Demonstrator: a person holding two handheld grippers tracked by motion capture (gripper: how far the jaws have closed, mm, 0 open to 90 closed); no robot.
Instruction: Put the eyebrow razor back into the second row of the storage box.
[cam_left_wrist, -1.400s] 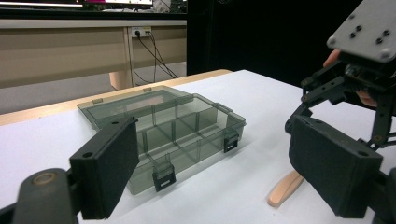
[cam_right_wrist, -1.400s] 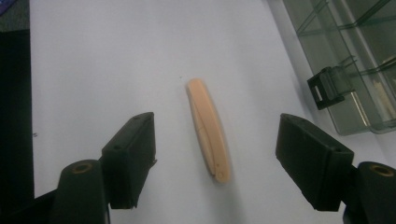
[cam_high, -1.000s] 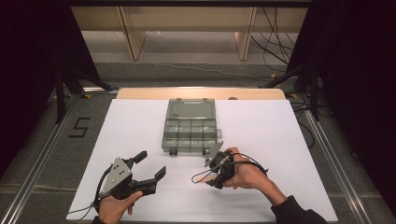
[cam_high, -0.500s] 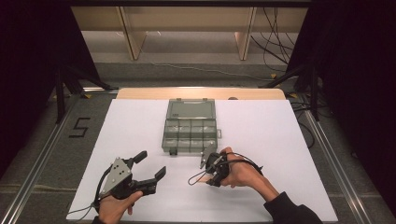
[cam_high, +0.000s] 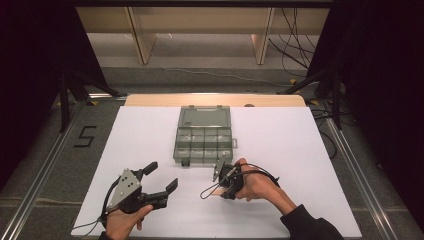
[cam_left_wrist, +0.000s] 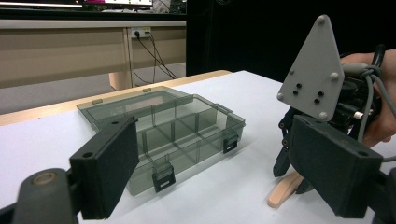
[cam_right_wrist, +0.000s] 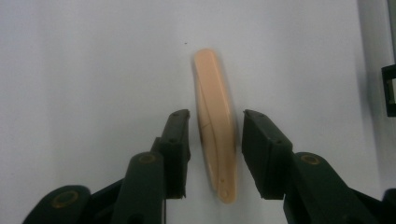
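Right gripper view: right gripper (cam_right_wrist: 212, 154) jaws, just closing, straddle a beige curved piece (cam_right_wrist: 215, 130) lying on the table near the open organiser box (cam_high: 204, 134), not yet clamped. Lifting remains. Left gripper (cam_high: 157, 176) rests open.

Near end of the peach-coloured piece (cam_left_wrist: 284, 193) hidden behind the right gripper (cam_left_wrist: 299, 179) at lower right of the left gripper view, its far tip slightly blurred in the right gripper view, black latch (cam_right_wrist: 388, 89) cut off at that frame's right edge, compartment contents of the open box (cam_high: 204, 135) too small to tell in the high view
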